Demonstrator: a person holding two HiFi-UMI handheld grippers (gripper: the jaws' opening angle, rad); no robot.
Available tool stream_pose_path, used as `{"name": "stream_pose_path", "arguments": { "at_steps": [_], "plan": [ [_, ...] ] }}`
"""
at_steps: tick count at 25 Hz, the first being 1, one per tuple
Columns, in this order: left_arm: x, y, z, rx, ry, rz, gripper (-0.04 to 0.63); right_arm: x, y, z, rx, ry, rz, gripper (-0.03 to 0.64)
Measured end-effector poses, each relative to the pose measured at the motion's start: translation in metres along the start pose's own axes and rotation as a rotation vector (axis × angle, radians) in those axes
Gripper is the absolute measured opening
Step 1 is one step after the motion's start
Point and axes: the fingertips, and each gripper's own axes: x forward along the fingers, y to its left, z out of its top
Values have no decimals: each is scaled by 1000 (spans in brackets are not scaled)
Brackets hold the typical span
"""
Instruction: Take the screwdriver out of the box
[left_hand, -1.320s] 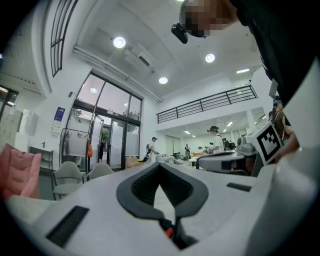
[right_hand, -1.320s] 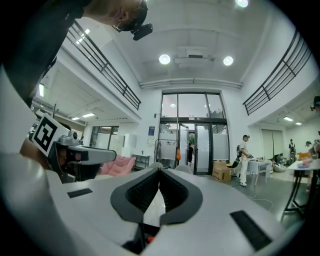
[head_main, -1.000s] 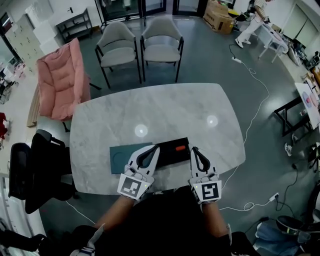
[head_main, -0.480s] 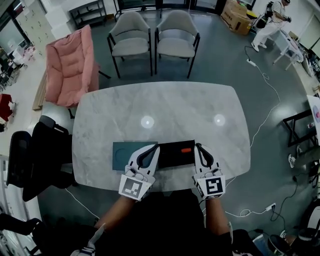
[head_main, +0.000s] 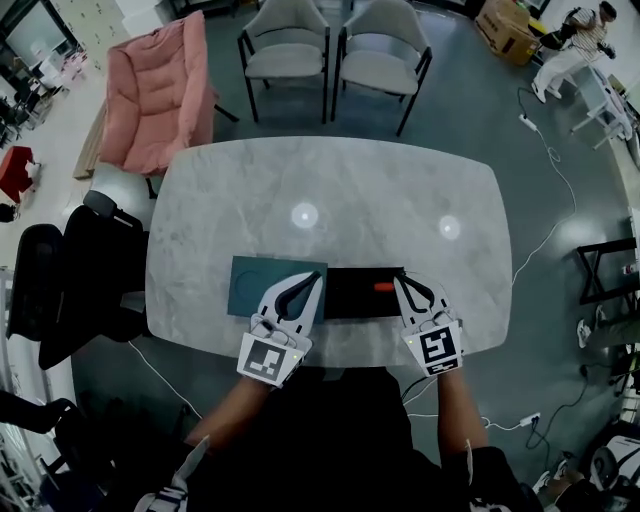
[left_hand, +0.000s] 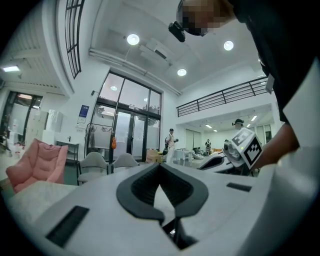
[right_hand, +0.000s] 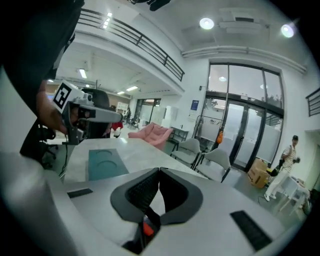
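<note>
A long black box (head_main: 355, 293) lies open near the table's front edge. The screwdriver's orange handle (head_main: 383, 286) shows at the box's right end. My right gripper (head_main: 400, 281) is shut and empty, with its tip just right of that handle. In the right gripper view the handle (right_hand: 148, 228) shows as an orange patch below the closed jaws (right_hand: 160, 170). My left gripper (head_main: 318, 277) is also shut and empty, and its tip hangs over the box's left end. In the left gripper view (left_hand: 160, 166) the jaw tips meet.
A teal lid (head_main: 270, 287) with two round dents lies against the box's left end. The marble table (head_main: 330, 200) stretches beyond. Two grey chairs (head_main: 330, 50) and a pink padded chair (head_main: 155, 90) stand at the far side, a black chair (head_main: 70, 270) at the left.
Both grippers have sunk a little toward the table's front edge and the box. The right one has tilted downward. Both stay shut.
</note>
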Motion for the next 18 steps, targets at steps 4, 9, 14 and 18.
{"name": "stream_pose_path", "arguments": {
  "at_steps": [4,9,14,18],
  "plan": [
    [-1,4,-9,-12,14,10,5,15,16,-39,-82,144,118,25],
    [-2,11,-17,-17,27,31,5,28,37,-93,-206,337,252,76],
    [-5,13,-22,-18,35,52,5,40,48,-133,-365,480,338,144],
    [-10,16,-29,-21,42,67,5,53,57,-161,-481,578,406,161]
  ]
}}
